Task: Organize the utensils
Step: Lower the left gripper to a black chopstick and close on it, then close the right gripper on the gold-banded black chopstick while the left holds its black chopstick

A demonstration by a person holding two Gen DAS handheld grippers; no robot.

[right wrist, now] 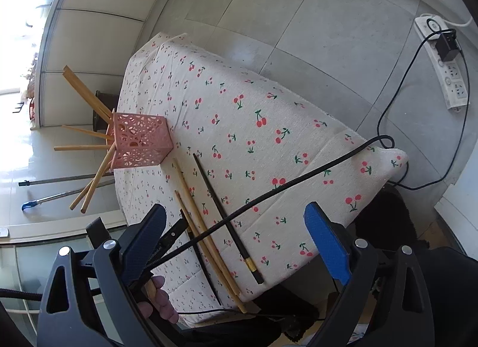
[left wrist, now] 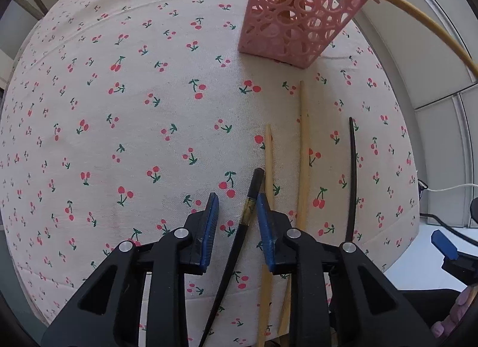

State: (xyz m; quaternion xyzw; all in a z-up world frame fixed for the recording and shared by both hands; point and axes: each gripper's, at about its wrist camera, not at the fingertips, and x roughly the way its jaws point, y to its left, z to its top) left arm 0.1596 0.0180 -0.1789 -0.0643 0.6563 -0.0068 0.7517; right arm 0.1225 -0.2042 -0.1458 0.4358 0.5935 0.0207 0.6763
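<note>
The black chopstick (left wrist: 239, 236) lies on the cherry-print surface (left wrist: 119, 108), between the jaws of the left gripper (left wrist: 237, 206). Its right pad sits against the stick, its left pad stands clear, so nothing is gripped. I judge centring matters: 2 bamboo chopsticks (left wrist: 303, 152) lie just beside and could be dragged. The pink holder (left wrist: 295, 18) stands near. The right gripper (right wrist: 236, 224) hangs open, empty.
</note>
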